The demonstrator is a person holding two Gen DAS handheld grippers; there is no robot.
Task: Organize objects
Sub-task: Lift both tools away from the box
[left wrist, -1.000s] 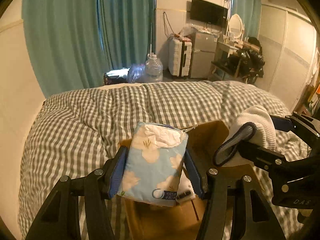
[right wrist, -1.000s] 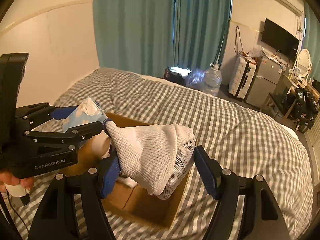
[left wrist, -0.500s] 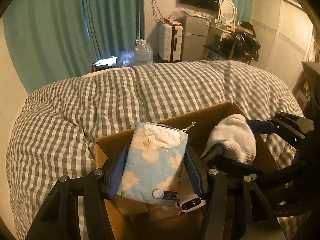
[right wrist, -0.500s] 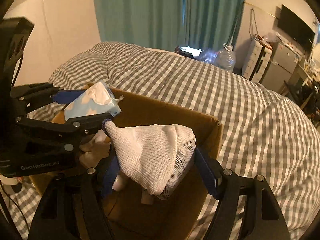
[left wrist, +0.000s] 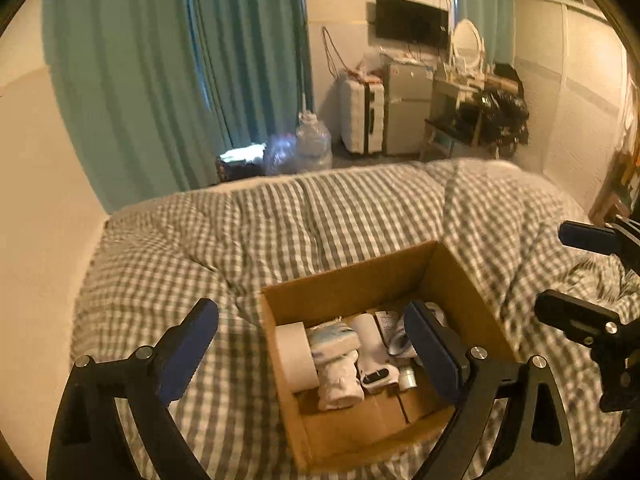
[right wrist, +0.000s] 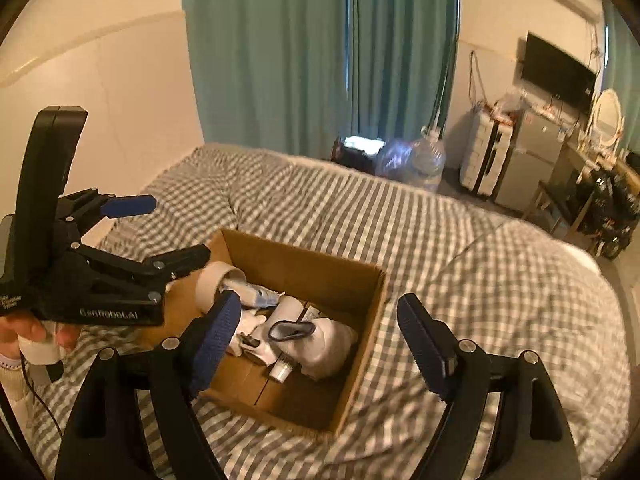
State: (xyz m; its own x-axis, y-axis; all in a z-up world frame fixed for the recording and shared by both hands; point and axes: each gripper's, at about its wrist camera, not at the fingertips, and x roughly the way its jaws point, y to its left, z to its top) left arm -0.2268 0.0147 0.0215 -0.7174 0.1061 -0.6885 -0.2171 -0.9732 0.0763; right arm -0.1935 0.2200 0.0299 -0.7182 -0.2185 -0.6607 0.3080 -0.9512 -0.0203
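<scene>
A gray-and-white checked duvet [left wrist: 320,220] covers the whole bed, and an open cardboard box [left wrist: 360,280] sits on it, flaps up, near the side where the two grippers are. Behind the bed hang teal curtains [left wrist: 160,80], with a white suitcase [left wrist: 362,120] and a big water jug [left wrist: 314,144] on the floor beyond.

Inside the box, a white knit hat [right wrist: 328,346] with a dark-edged opening lies against the right-hand wall. A roll of tape [left wrist: 296,354] stands on edge along the left wall. Just beside it lies the blue cloud-print tissue pack [left wrist: 332,340], and next to that a white handheld device [left wrist: 372,360] with a dark window at its end.

The left gripper [left wrist: 316,348] hangs above the box's left side with its jaws spread wide and nothing between them. The right gripper [right wrist: 320,336] hovers over the box too, jaws just as wide and empty.
</scene>
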